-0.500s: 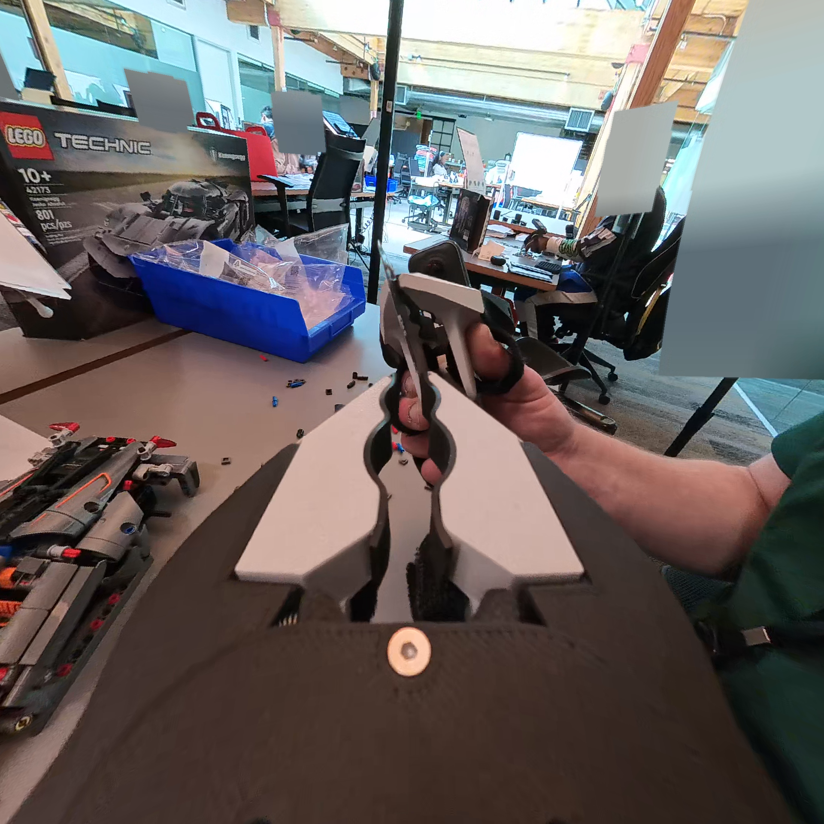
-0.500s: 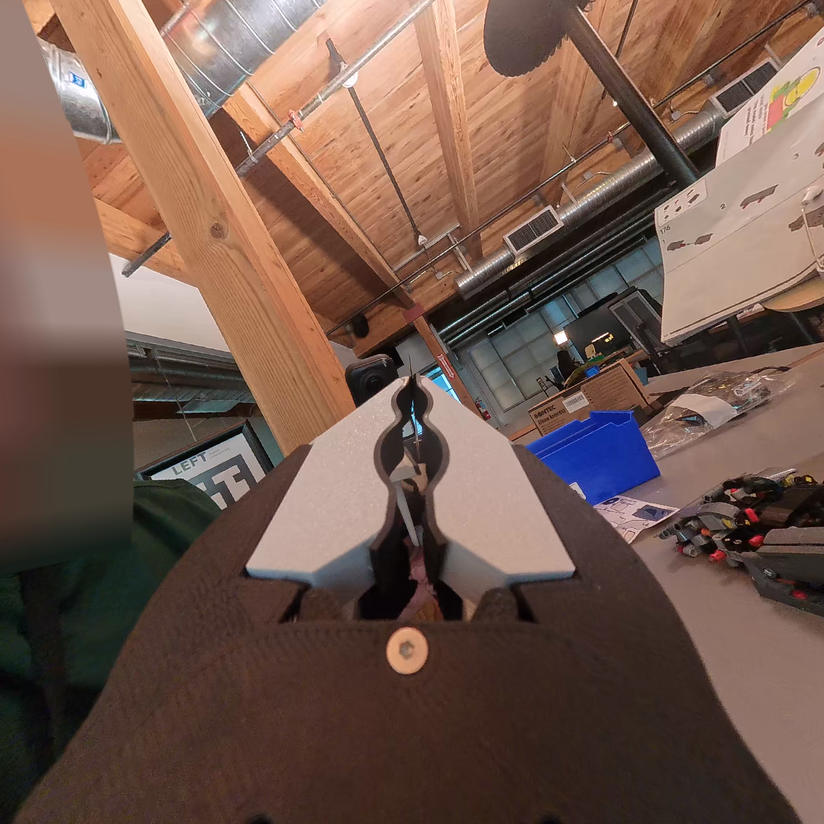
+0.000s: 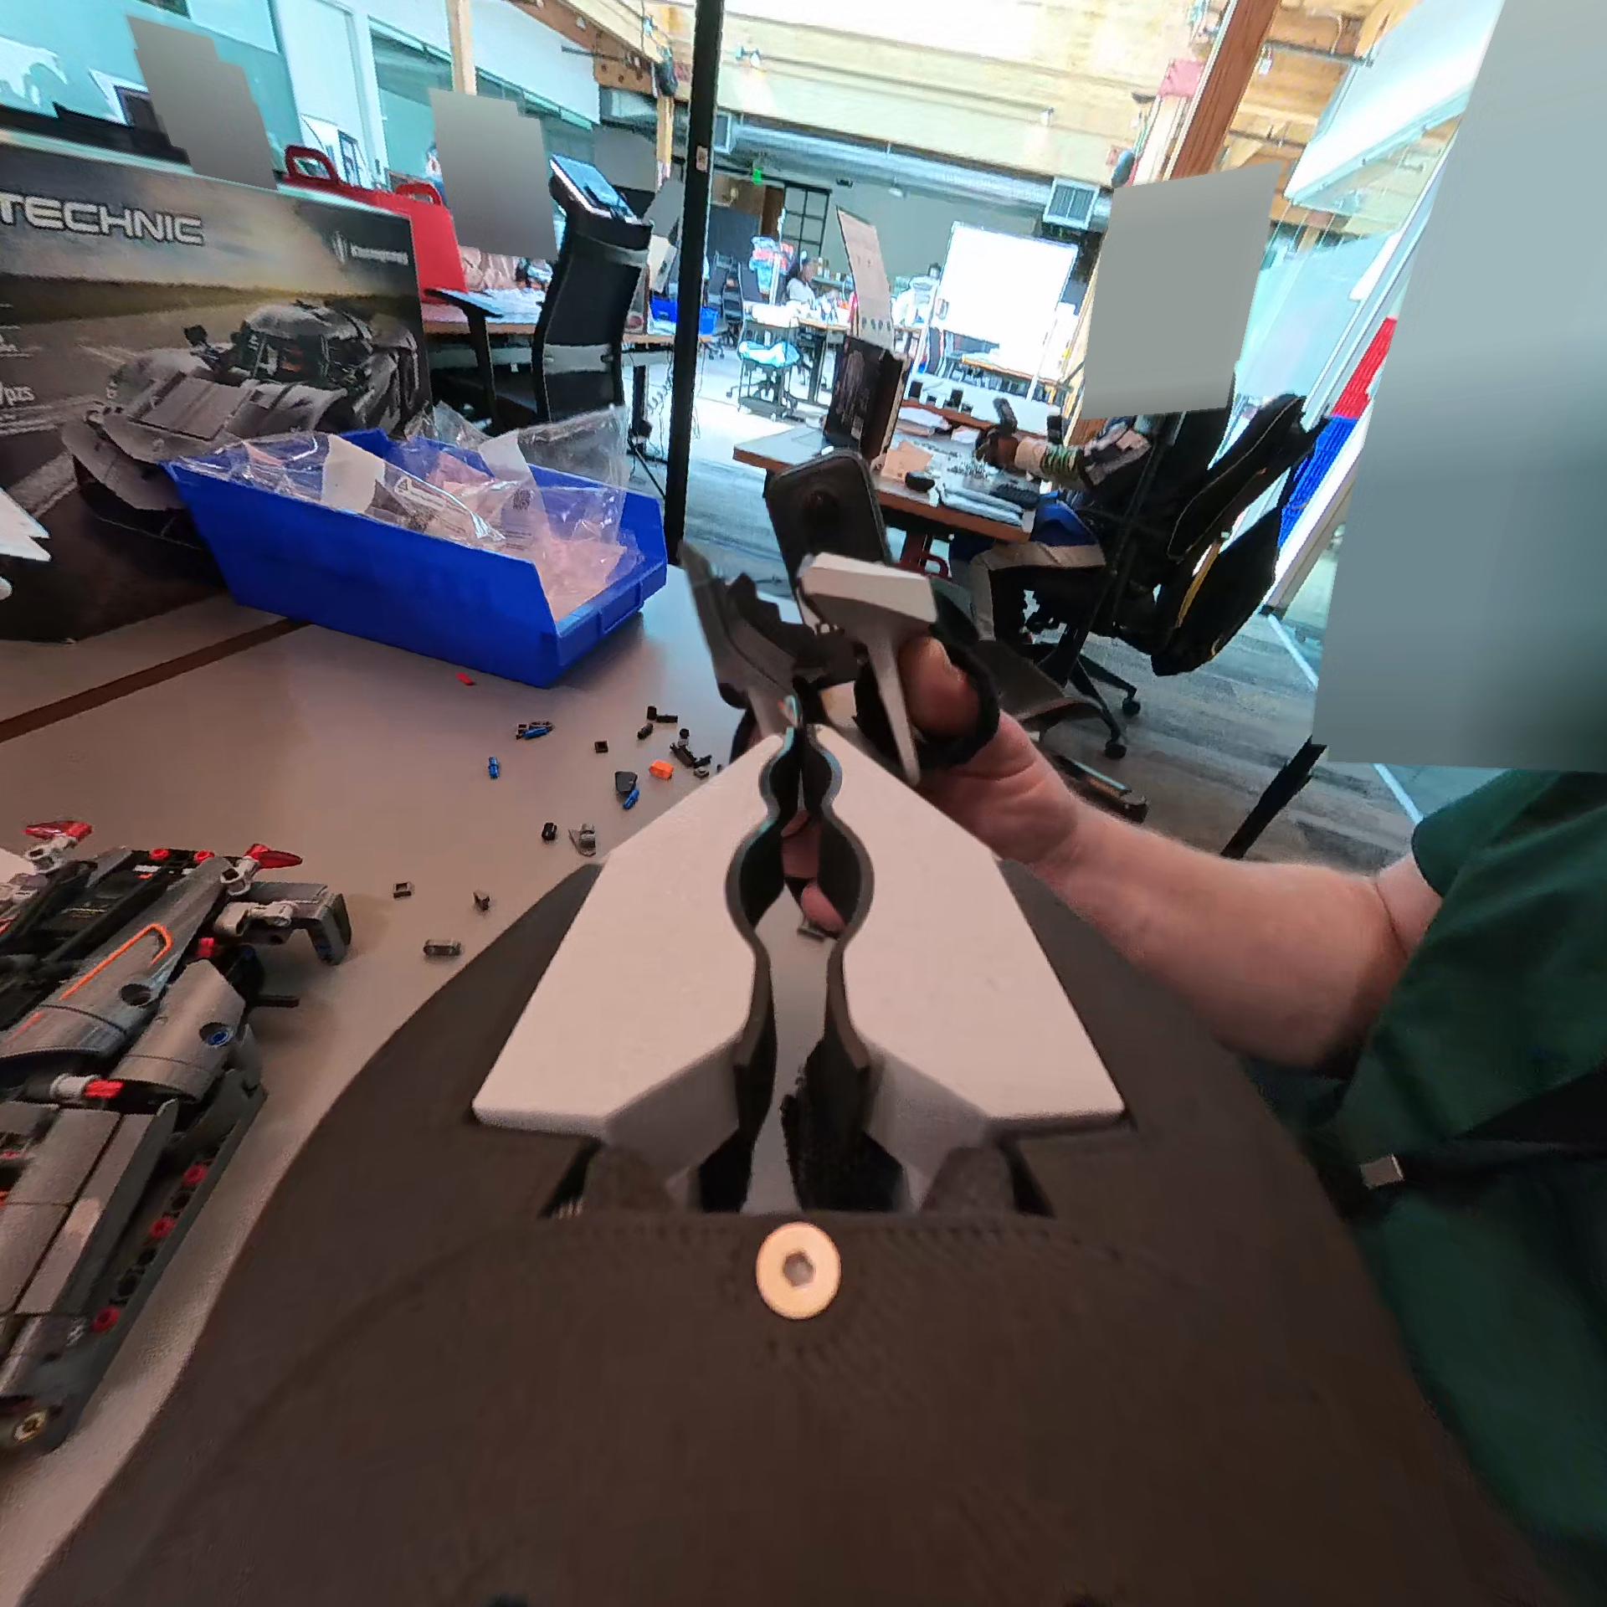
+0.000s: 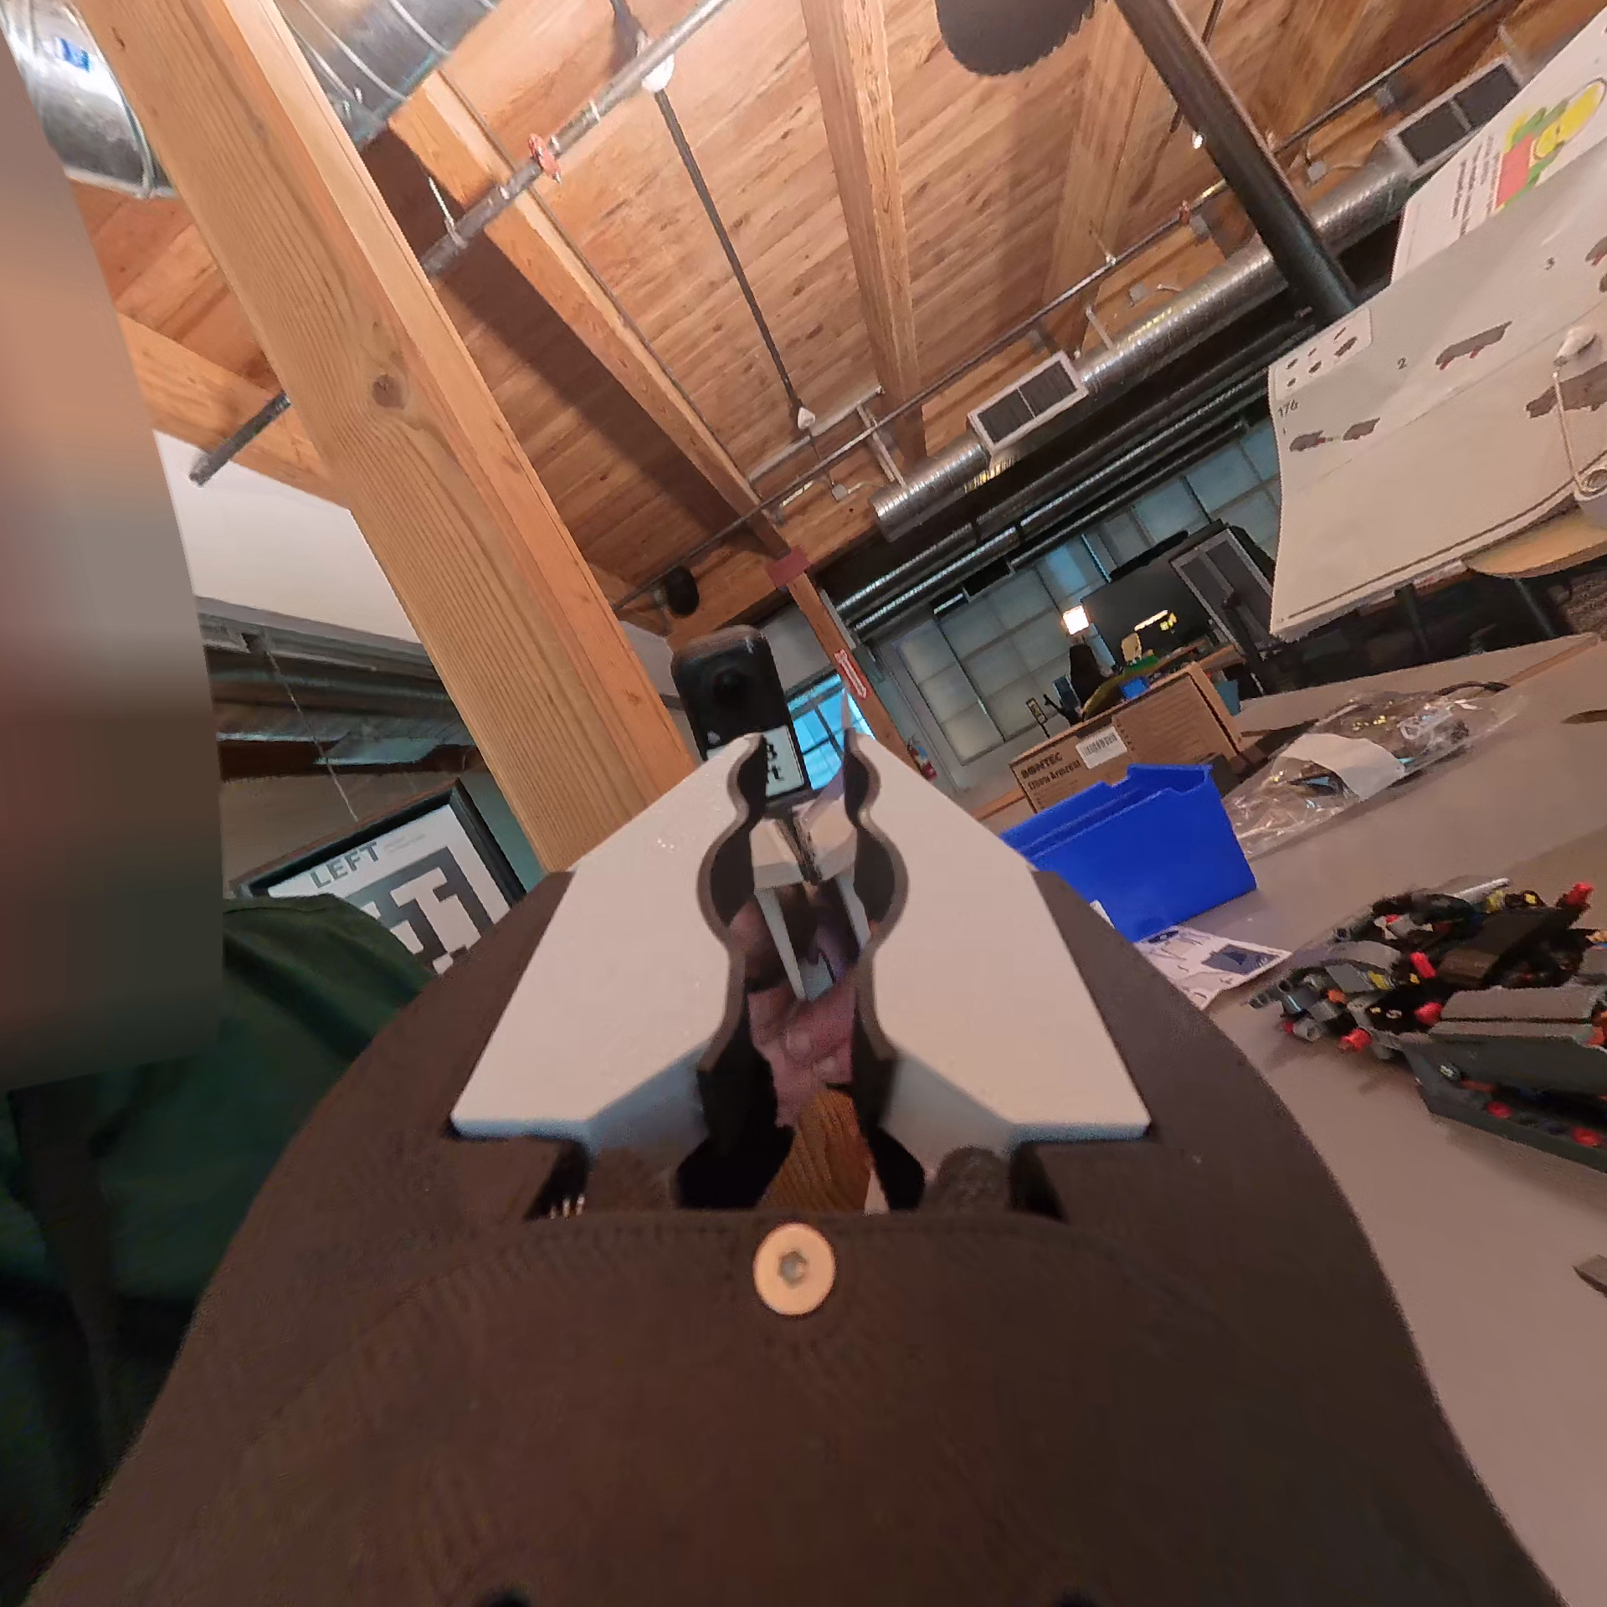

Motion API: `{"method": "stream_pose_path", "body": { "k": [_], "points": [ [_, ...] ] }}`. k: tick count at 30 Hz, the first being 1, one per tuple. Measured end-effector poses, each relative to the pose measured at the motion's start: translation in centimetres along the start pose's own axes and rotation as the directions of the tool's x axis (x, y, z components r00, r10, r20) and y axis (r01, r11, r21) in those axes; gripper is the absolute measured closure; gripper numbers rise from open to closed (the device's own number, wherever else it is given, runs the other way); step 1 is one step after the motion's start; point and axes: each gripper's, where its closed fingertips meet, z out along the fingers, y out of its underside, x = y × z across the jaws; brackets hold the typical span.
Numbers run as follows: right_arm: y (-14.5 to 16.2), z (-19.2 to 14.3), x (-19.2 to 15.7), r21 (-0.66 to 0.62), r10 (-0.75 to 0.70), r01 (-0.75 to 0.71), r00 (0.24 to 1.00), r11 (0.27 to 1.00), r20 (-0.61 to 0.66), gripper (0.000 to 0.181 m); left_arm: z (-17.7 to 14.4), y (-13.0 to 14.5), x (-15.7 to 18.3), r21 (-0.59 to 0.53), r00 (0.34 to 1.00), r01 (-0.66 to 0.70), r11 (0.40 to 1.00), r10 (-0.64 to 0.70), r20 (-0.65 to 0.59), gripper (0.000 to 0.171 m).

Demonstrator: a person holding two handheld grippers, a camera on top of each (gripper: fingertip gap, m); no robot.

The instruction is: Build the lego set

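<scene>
Left gripper [image 3: 801, 756]: matte grey wedge fingers w/ wavy black inner edges, tips pinched together, nothing seen held.
Right gripper [image 4: 804, 765]: same build, tips parted, released; faces left gripper.
Lego model [image 3: 113, 1026]: dark grey angular panels, red pins, orange stripe; lies on grey table [image 3: 348, 756], left of both grippers.
Loose pcs [image 3: 626, 765] scattered nearby.
Blue plastic bin [image 3: 417, 583] w/ clear bags behind.

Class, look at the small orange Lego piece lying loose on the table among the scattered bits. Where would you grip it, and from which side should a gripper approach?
Grip the orange piece across its short sides, coming straight down from above. It lies flat on the grey table, so only its top and sides are exposed. A dark piece lies close on its left, so set the fingers clear of it.
</scene>
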Motion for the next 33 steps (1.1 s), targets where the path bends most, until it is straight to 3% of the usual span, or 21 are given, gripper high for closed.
{"method": "stream_pose_path", "body": {
  "k": [4, 6, 8, 13, 21, 26, 33],
  "points": [
    [1.3, -0.6, 1.1, -0.134, -0.091, 0.08, 0.992, 0.988, -0.084, 0.163, -0.8, 0.4, -0.1, -0.106, 0.999, -0.049, 0.993, 0.05, 0.003, 0.171],
    [1.6, -1.0, 2.1, -0.188, -0.142, 0.114, 0.979, 0.976, -0.148, 0.151, -1.3, 0.6, 0.0, -0.157, 0.998, -0.068, 0.985, 0.067, -0.013, 0.171],
    [1.2, -1.6, 2.7, -0.194, -0.166, 0.131, 0.97, 0.972, -0.178, 0.149, -1.6, 1.2, 0.1, -0.228, 0.996, -0.086, 0.97, 0.081, -0.034, 0.171],
    [1.4, -2.0, 2.6, -0.253, -0.163, 0.124, 0.977, 0.96, -0.139, 0.152, -3.2, 2.7, -1.4, -0.378, 0.993, -0.115, 0.918, 0.113, -0.027, 0.171],
    [4.4, -1.0, 3.8, -0.457, -0.215, 0.135, 0.969, 0.879, -0.126, 0.158, -5.1, 5.8, -3.6, -0.616, 0.988, -0.151, 0.773, 0.146, -0.059, 0.171],
    [5.9, -0.5, 4.2, -0.534, -0.242, 0.147, 0.964, 0.832, -0.111, 0.168, -5.2, 6.1, -3.9, -0.679, 0.979, -0.193, 0.709, 0.188, -0.081, 0.171],
    [7.0, -0.2, 4.6, -0.56, -0.23, 0.13, 0.967, 0.818, -0.111, 0.181, -5.0, 6.6, -3.9, -0.687, 0.98, -0.194, 0.701, 0.176, -0.097, 0.171]
  ]
}}
